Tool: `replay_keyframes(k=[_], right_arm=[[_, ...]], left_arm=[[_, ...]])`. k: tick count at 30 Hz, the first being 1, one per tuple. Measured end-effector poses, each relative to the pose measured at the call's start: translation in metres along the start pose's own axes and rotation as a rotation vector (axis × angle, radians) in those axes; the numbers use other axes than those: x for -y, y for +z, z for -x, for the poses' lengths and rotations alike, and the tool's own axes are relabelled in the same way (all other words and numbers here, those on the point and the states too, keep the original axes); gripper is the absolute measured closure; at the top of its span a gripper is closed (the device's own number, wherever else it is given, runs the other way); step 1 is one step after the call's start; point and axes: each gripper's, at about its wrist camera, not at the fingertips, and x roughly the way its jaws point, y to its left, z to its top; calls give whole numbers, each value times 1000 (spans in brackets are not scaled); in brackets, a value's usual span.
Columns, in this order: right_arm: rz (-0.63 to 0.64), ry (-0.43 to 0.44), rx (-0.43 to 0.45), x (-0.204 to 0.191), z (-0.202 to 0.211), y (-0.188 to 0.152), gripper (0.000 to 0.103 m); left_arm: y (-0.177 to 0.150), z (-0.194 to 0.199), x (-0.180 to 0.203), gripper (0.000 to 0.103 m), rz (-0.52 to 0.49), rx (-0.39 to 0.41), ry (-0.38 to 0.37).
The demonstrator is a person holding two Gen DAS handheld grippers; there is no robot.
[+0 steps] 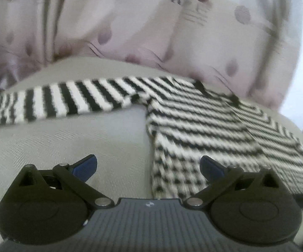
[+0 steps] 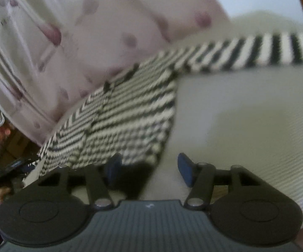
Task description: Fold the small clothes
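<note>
A small black-and-white striped knit sweater (image 1: 210, 130) lies flat on a grey-beige padded surface (image 1: 71, 142), one sleeve stretched out to the left (image 1: 52, 100). My left gripper (image 1: 149, 168) is open and empty, its blue fingertips astride the sweater's left bottom edge. In the right wrist view the sweater (image 2: 128, 113) lies left of centre, its other sleeve (image 2: 256, 50) reaching right. My right gripper (image 2: 149, 168) is open and empty at the sweater's bottom right corner, with the left fingertip (image 2: 114, 168) at the hem.
A pink patterned pillow or bedding (image 1: 130, 27) rises right behind the sweater, also in the right wrist view (image 2: 77, 42). The padded surface (image 2: 246, 115) spreads to the right. Cluttered dark items (image 2: 2, 147) lie beyond the surface's left edge.
</note>
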Motion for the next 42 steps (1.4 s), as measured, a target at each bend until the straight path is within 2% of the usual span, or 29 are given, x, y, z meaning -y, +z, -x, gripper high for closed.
replay_keyframes(k=[1, 4, 5, 6, 7, 8, 9, 10, 11, 13, 15, 18, 21, 22, 24, 25, 26, 27, 29, 31, 33, 34, 37, 39, 40, 42], right_arm=[[14, -14, 27, -6, 0, -3, 35], [9, 10, 19, -11, -10, -11, 34], [0, 22, 29, -13, -13, -13, 34], [9, 22, 38, -16, -23, -17, 41], [26, 11, 36, -17, -28, -18, 69], [23, -9, 23, -16, -37, -17, 85], [-22, 0, 19, -11, -37, -16, 90], [-65, 25, 24, -4, -36, -16, 92], [-84, 29, 24, -1, -34, -17, 92], [-114, 43, 31, 2, -26, -18, 93], [-141, 56, 41, 3, -12, -19, 93], [-182, 77, 27, 5, 6, -23, 94], [-204, 76, -19, 4, 12, -35, 95], [-212, 64, -30, 6, 11, -38, 95], [-254, 84, -48, 17, 4, -42, 94], [-310, 115, -51, 25, 1, -42, 93], [-350, 119, -38, 30, 2, -41, 91], [-373, 107, -24, 33, 7, -37, 86], [-360, 100, 52, 39, 27, -28, 74], [-361, 54, 199, 51, 57, -18, 44], [-414, 16, 326, 75, 81, -4, 37], [-441, 9, 368, 89, 89, 4, 37], [-590, -45, 477, 139, 105, 25, 37], [-680, -108, 508, 172, 108, 37, 37], [-716, -145, 524, 185, 110, 42, 37], [-762, -163, 541, 211, 110, 53, 37]], left_arm=[[-5, 4, -3, 1, 21, -22, -19], [-20, 0, -13, 1, 126, -106, -115], [-24, 2, -13, 1, 129, -75, -123], [-25, 2, -10, 2, 119, -78, -128], [-25, 1, -5, 3, 106, -74, -141], [-25, -1, -2, 7, 100, -77, -163], [-26, -2, 4, 35, 85, -75, -189], [-26, -6, 11, 92, 53, -91, -191], [-26, -10, 16, 91, 33, -119, -168], [-23, -9, 7, 92, 123, -122, -208], [-20, 2, -1, 91, 140, -103, -184], [-17, 19, -12, 92, 181, -113, -190], [-18, 27, -11, 93, 129, -145, -167], [-18, 25, -12, 93, 104, -165, -184], [-23, 26, -9, 93, 36, -127, -143], [-22, 27, -9, 91, 26, -116, -140], [-19, 30, -10, 91, 39, -98, -138], [-15, 36, -12, 86, 52, -65, -129], [-5, 55, -12, 62, 49, 45, -125], [7, 67, -7, 2, 56, 125, -94], [18, 71, 1, 0, 70, 237, -98], [27, 66, 9, 0, 56, 256, -107], [51, 24, 38, 0, 19, 221, -81], [60, -9, 52, 0, 19, 196, -106], [62, -25, 59, 0, 24, 173, -93], [66, -58, 72, 0, 17, 143, -97]])
